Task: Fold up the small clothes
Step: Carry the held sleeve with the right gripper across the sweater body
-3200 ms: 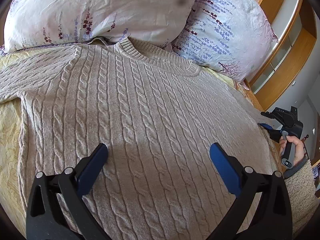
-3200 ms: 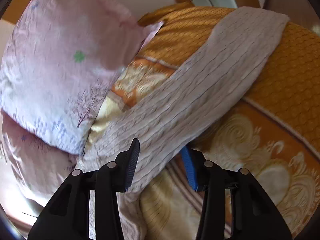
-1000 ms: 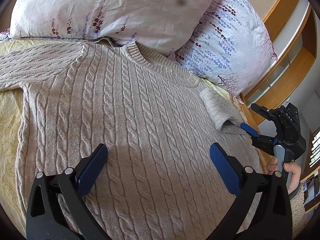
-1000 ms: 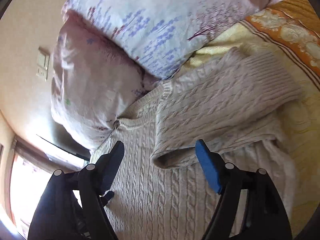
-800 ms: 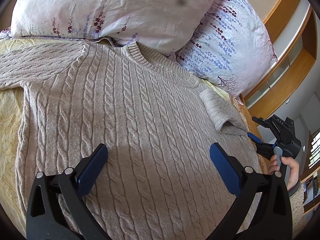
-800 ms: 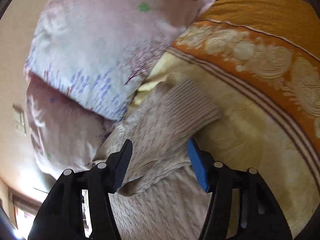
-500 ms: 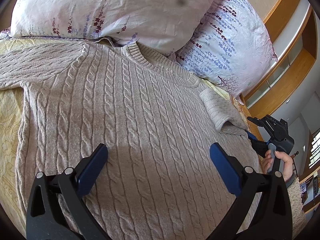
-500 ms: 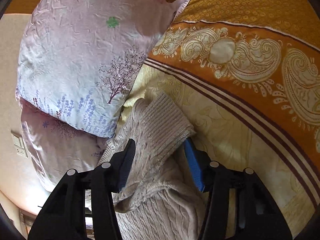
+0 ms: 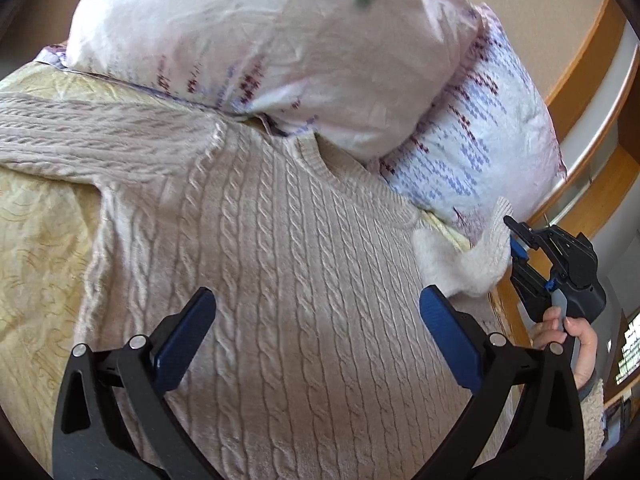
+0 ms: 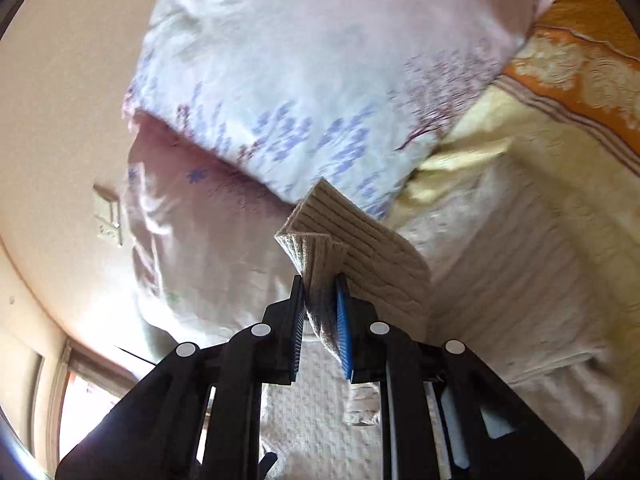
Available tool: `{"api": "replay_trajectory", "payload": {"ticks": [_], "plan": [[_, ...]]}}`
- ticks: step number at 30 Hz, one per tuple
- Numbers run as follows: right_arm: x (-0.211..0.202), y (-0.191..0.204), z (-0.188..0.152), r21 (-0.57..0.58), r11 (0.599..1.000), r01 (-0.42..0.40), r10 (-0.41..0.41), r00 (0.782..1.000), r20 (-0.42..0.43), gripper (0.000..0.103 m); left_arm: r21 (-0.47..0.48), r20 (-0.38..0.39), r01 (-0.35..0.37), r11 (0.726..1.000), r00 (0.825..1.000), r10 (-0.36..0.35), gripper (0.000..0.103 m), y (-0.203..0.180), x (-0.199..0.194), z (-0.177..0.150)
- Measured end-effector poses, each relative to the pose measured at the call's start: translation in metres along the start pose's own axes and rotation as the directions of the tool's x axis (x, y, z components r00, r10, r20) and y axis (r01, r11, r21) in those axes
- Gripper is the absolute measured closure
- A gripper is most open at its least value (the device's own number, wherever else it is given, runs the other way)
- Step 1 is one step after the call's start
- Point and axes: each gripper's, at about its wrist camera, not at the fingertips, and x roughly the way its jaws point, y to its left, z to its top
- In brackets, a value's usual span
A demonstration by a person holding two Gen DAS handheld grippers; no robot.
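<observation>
Cable-knit sweater [image 9: 280, 280]: beige, lying flat on the bed [image 9: 36, 264], filling the centre of the left wrist frame, collar pointing toward two floral pillows [image 9: 280, 48] at the top. Sleeve cuff [image 10: 336, 236]: being lifted at centre frame of the right wrist view. Right gripper [image 10: 320, 312]: jaws having just been closing, now clamping the cuff. Left gripper [image 9: 316, 340]: jaws standing wide apart, hovering over the sweater's lower body, gripping nothing.
</observation>
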Motion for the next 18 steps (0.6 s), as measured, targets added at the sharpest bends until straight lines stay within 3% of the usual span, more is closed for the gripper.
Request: {"api": "replay_trajectory", "payload": {"ticks": [4, 6, 9, 14, 15, 18], "plan": [[0.062, 0.035, -0.026, -0.049, 0.996, -0.069, 0.063, 0.991, -0.122, 0.091, -0.077, 0.169, -0.112, 0.991, 0.978, 0.124, 0.002, 0.016, -0.026, 0.008], [0.094, 0.046, -0.048, -0.07, 0.995, -0.071, 0.056, 0.979, -0.195, 0.091, -0.12, 0.211, -0.146, 0.982, 0.963, 0.169, 0.002, 0.025, -0.034, 0.011], [0.138, 0.05, -0.08, -0.098, 0.995, -0.032, 0.002, 0.955, -0.296, 0.091, -0.181, 0.223, -0.165, 0.97, 0.953, 0.203, 0.002, 0.039, -0.038, 0.015], [0.168, 0.052, -0.118, -0.12, 0.993, -0.011, -0.041, 0.908, -0.418, 0.091, -0.232, 0.19, -0.16, 0.959, 0.96, 0.206, 0.002, 0.051, -0.035, 0.017], [0.164, 0.058, -0.12, -0.157, 0.988, -0.002, -0.064, 0.908, -0.414, 0.091, -0.231, 0.187, -0.159, 0.96, 0.961, 0.204, 0.002, 0.052, -0.035, 0.016], [0.136, 0.083, -0.114, -0.313, 0.95, 0.009, -0.112, 0.943, -0.313, 0.088, -0.217, 0.182, -0.156, 0.964, 0.963, 0.197, 0.002, 0.049, -0.033, 0.015]]}}
